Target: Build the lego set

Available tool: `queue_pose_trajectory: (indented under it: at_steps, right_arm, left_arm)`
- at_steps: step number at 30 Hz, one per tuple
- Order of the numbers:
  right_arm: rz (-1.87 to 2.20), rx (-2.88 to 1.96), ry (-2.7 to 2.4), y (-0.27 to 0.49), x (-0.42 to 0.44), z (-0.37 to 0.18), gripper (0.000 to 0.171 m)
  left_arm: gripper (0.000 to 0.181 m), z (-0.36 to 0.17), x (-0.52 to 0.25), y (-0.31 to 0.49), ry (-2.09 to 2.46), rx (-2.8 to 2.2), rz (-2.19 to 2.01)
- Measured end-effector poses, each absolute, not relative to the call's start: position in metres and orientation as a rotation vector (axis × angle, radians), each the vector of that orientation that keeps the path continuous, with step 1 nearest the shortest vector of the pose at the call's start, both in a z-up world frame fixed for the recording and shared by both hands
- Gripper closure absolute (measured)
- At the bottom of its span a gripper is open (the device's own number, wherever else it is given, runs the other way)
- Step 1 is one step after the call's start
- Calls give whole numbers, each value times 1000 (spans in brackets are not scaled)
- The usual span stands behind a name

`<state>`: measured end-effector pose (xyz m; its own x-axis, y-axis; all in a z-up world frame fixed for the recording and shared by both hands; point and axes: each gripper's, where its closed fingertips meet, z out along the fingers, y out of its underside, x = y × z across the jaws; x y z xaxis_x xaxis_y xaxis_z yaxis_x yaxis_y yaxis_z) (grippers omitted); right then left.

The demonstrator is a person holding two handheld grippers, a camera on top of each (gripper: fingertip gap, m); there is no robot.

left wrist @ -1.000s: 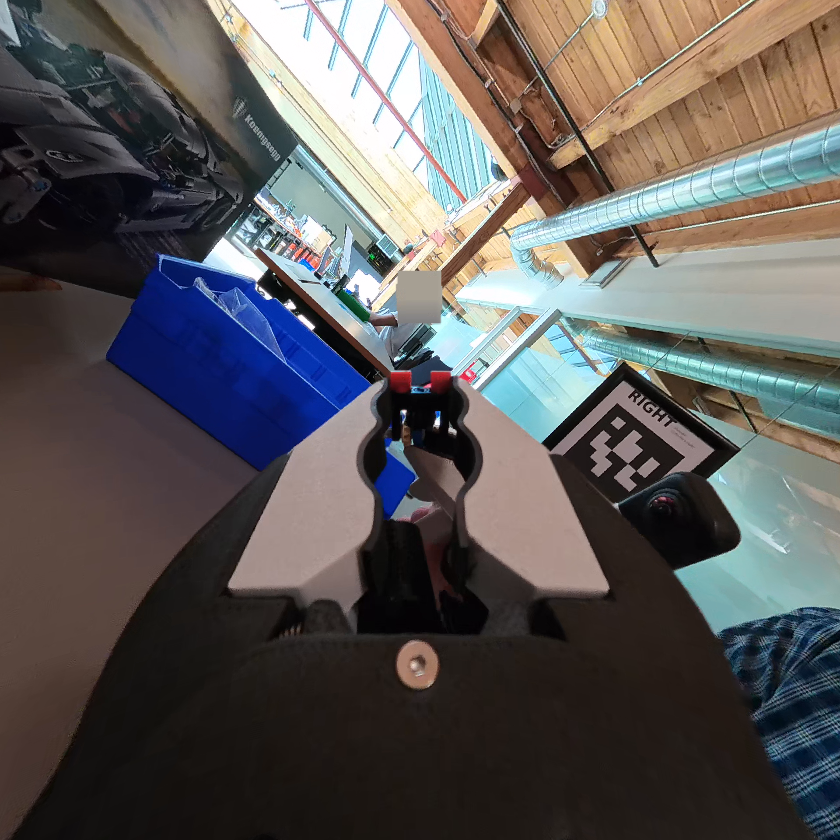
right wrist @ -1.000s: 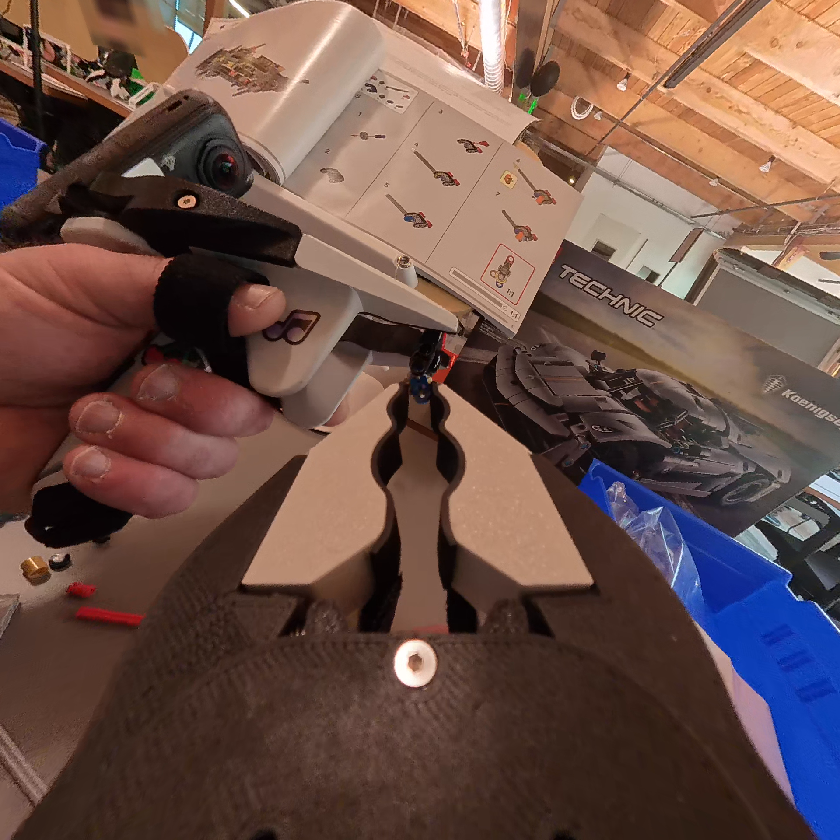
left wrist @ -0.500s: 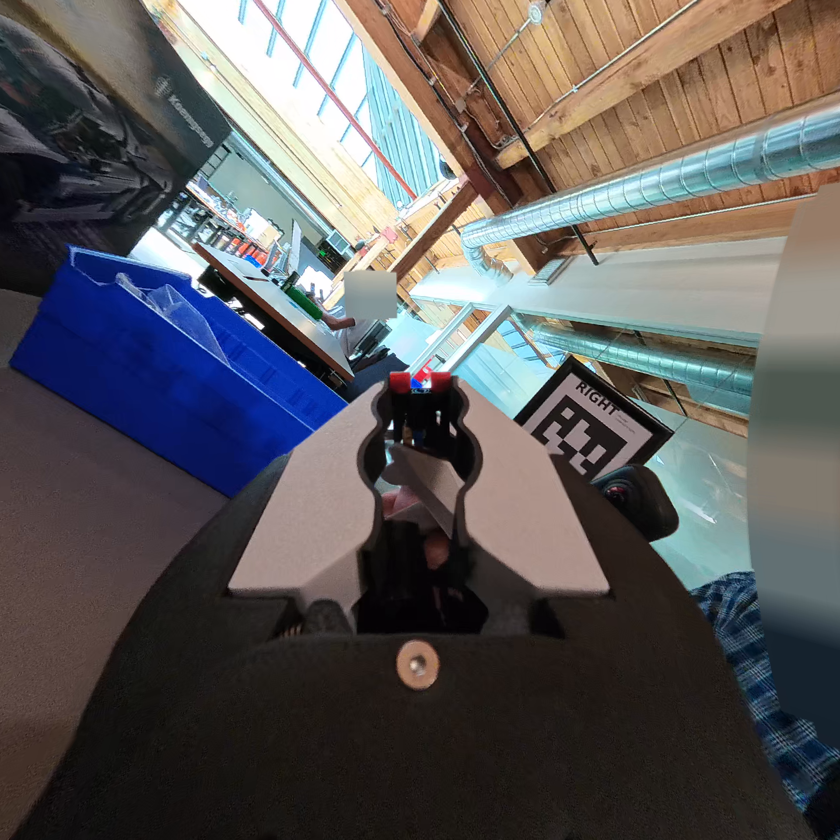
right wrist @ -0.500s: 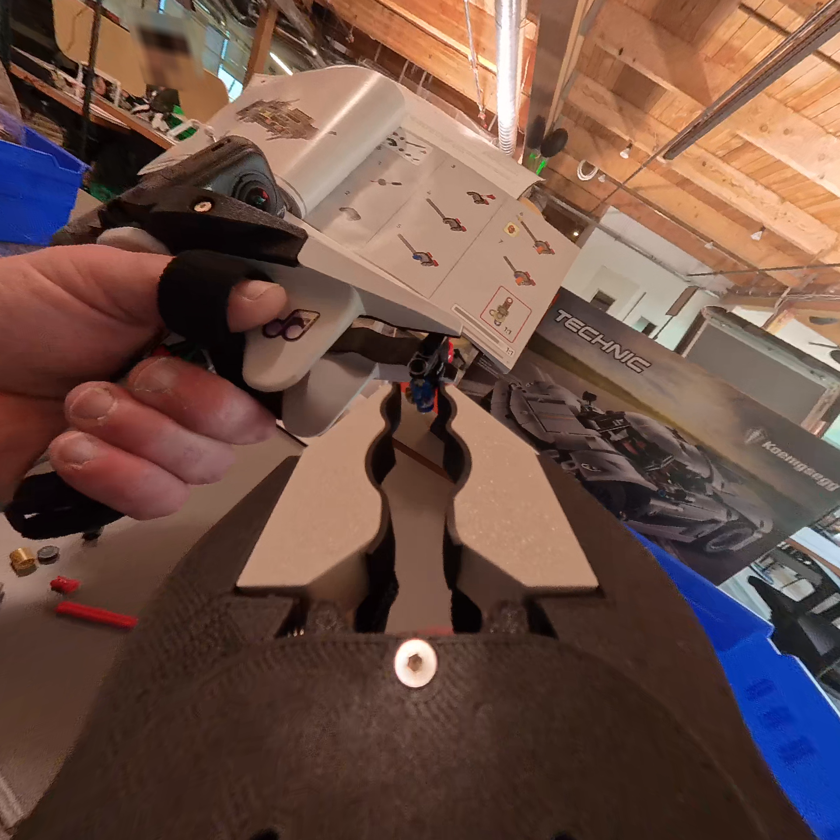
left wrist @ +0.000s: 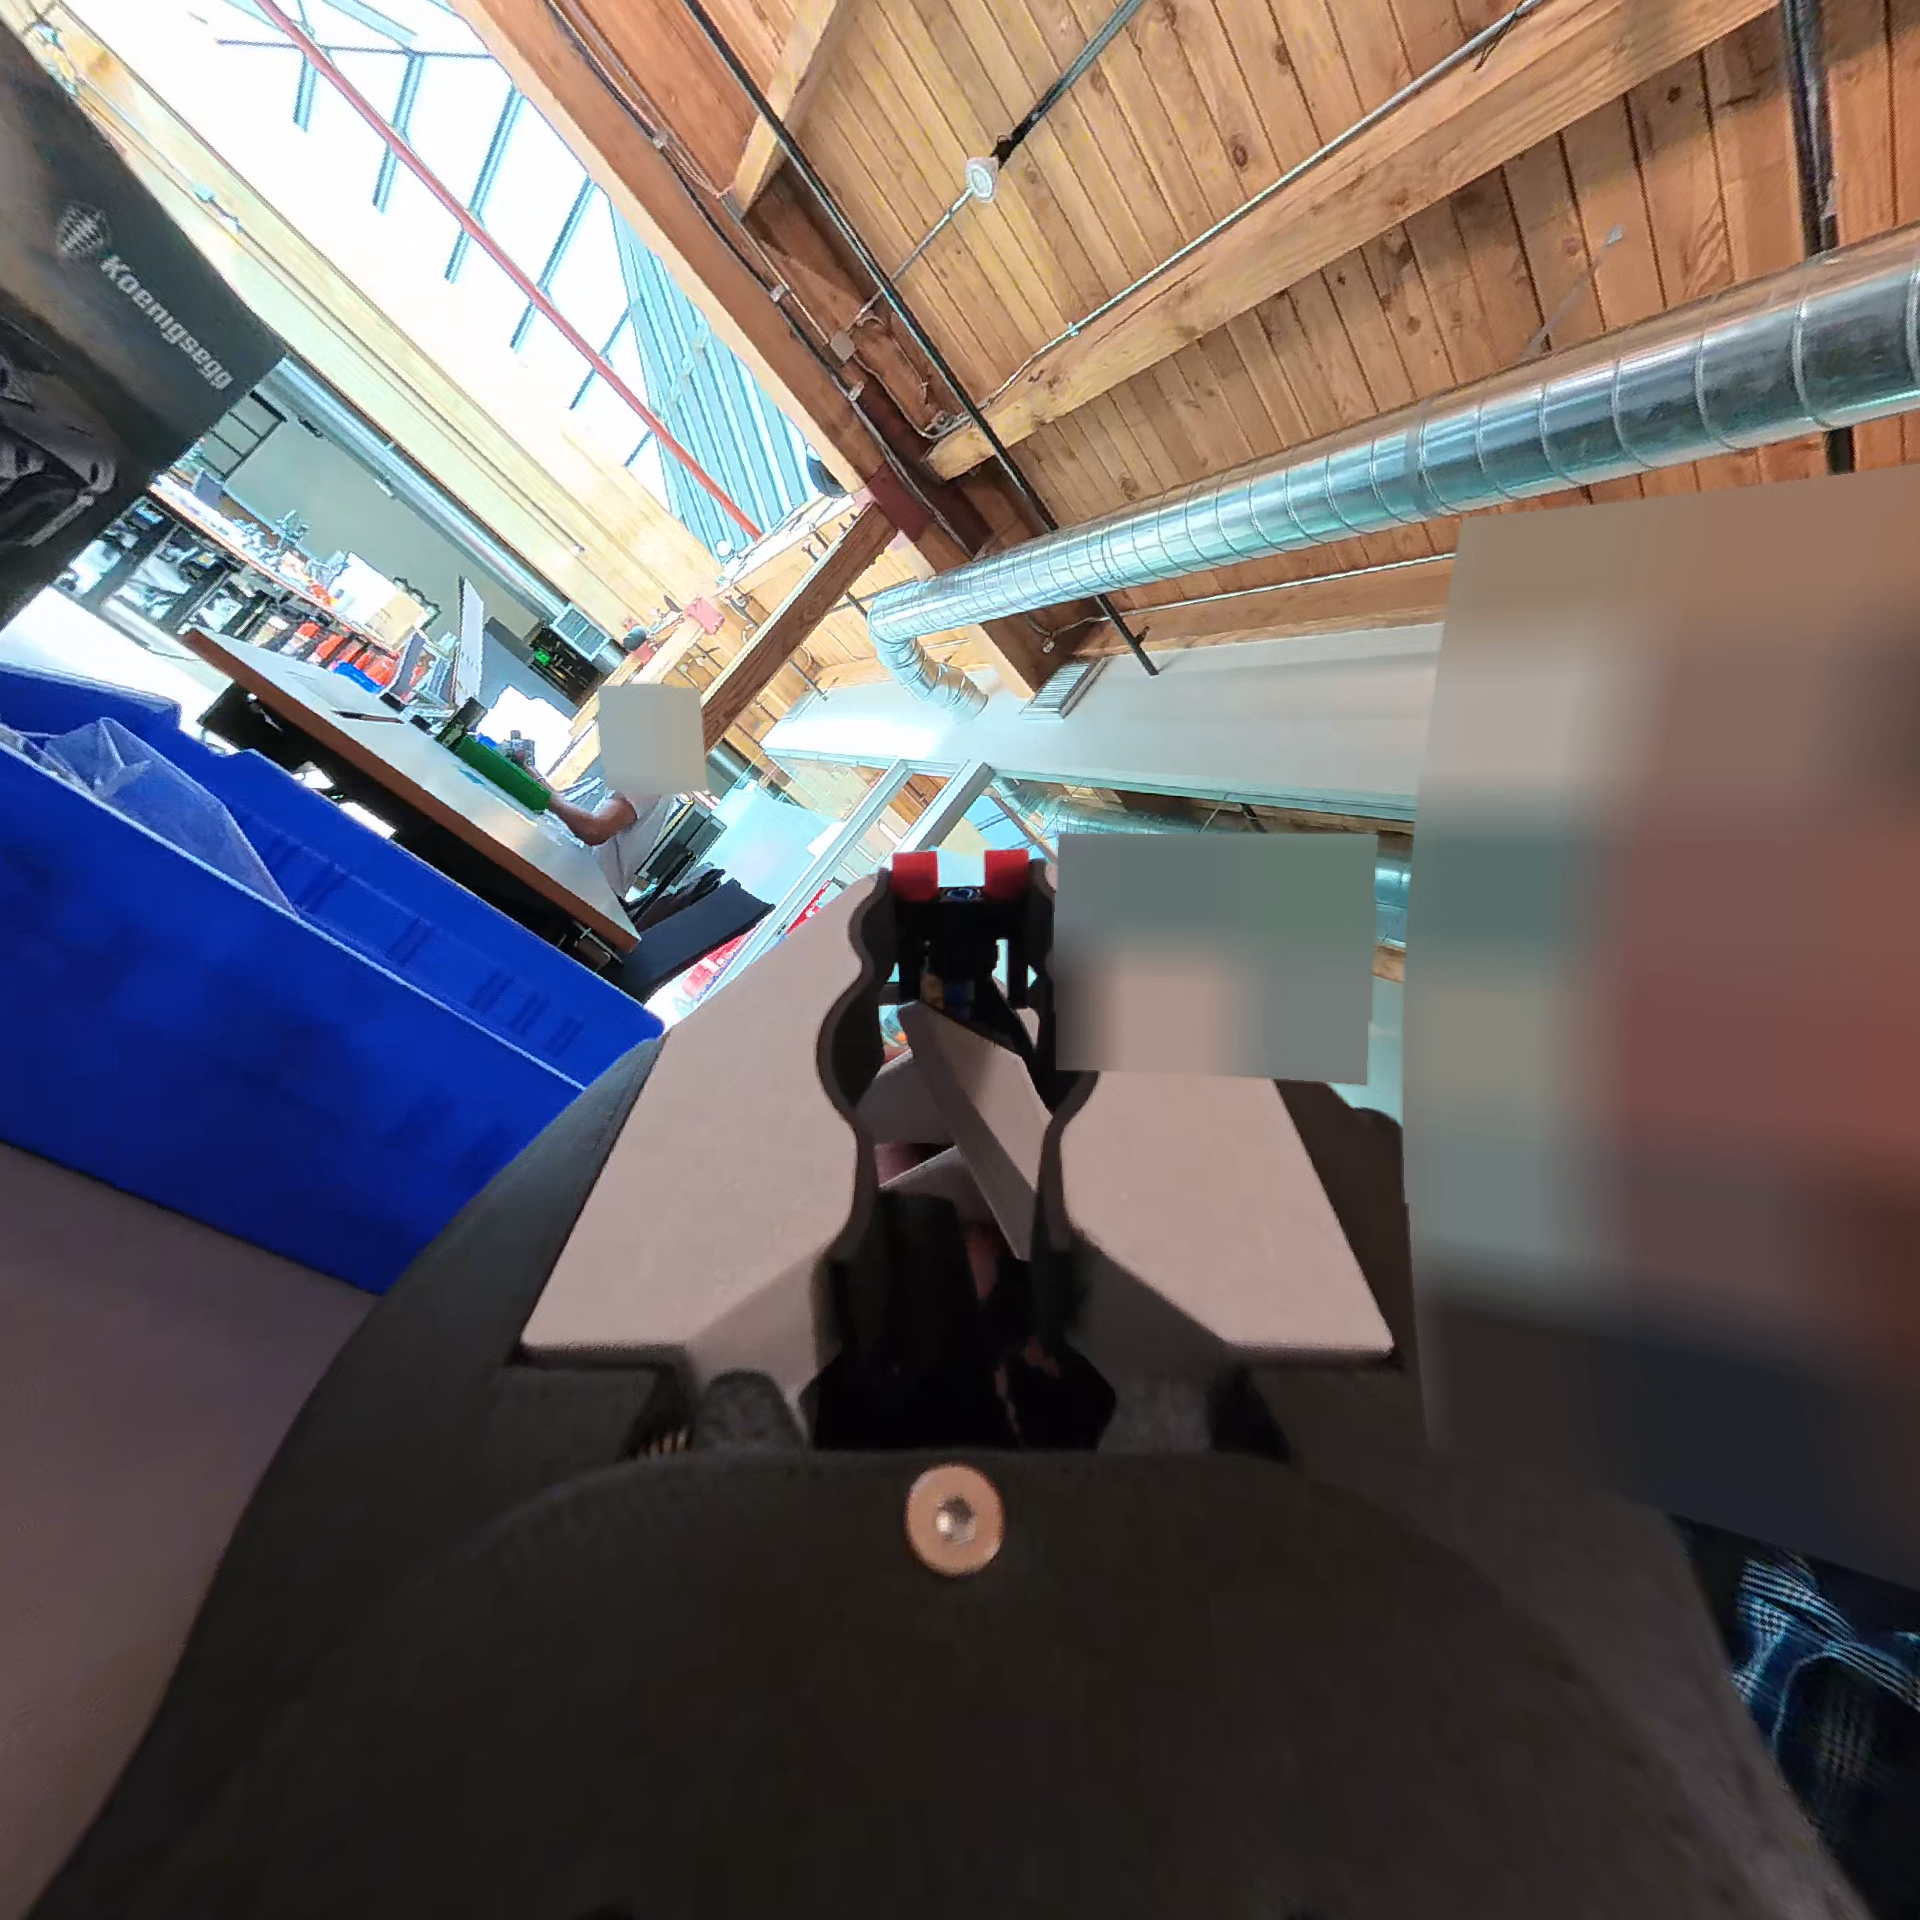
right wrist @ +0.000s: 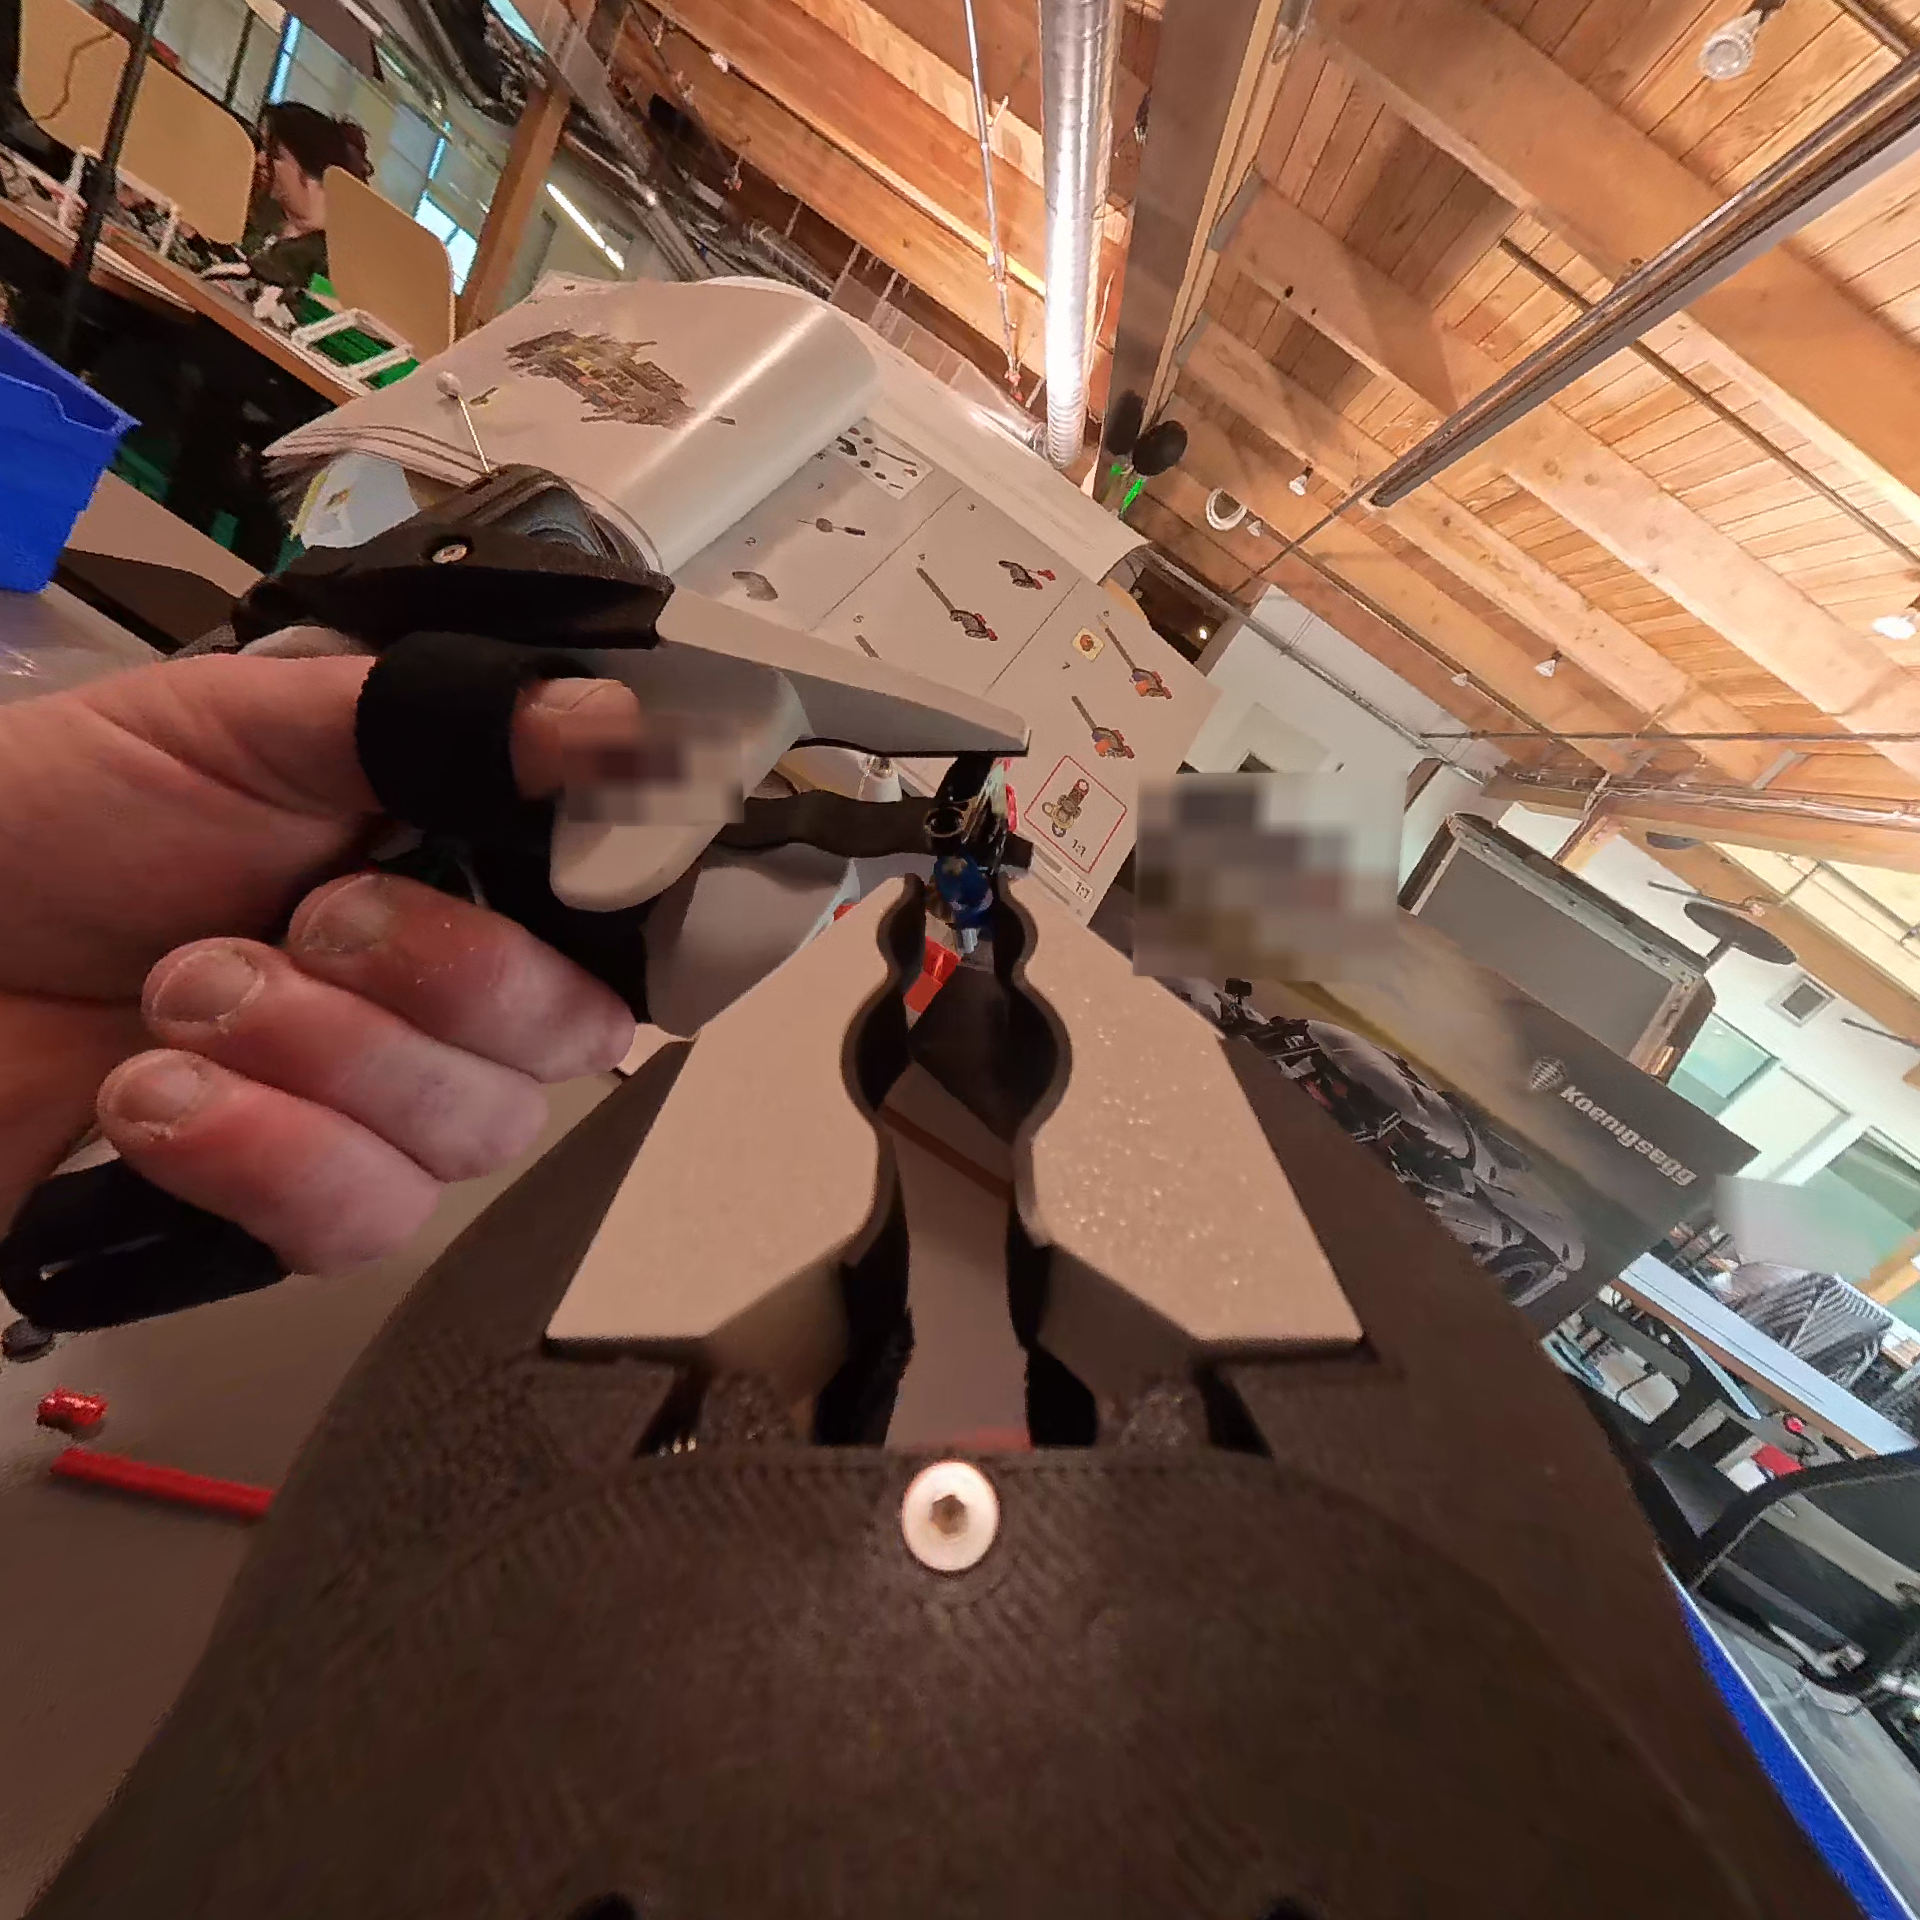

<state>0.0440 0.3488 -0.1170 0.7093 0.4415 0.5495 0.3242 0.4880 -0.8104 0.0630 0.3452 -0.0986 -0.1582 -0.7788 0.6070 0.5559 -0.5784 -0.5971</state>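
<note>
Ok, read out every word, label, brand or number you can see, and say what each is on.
I won't repeat writing, so here is only what bears it.
Dark set box: white lettering beside the car picture.
Open instruction booklet: small printed step numbers and one red-framed sign.
Nothing else is legible.
</note>
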Motion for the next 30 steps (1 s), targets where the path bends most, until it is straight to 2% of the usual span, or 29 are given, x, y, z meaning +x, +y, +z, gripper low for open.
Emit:
queue_pose_trajectory:
  at_steps: [4, 10, 30]
  right_arm:
    - [111, -1059, -840, 343, 41, -113, 154]
    - [112, -1036, -845, 340, 42, -110, 153]
    - [132, -1037, -861, 341, 41, -110, 157]
  left_arm:
    - [158, -93, 61, 343, 287, -1149, -1871]
    - [158, -89, 56, 345, 267, -1133, -1863]
    - [158, -91, 62, 343, 289, -1162, -1846]
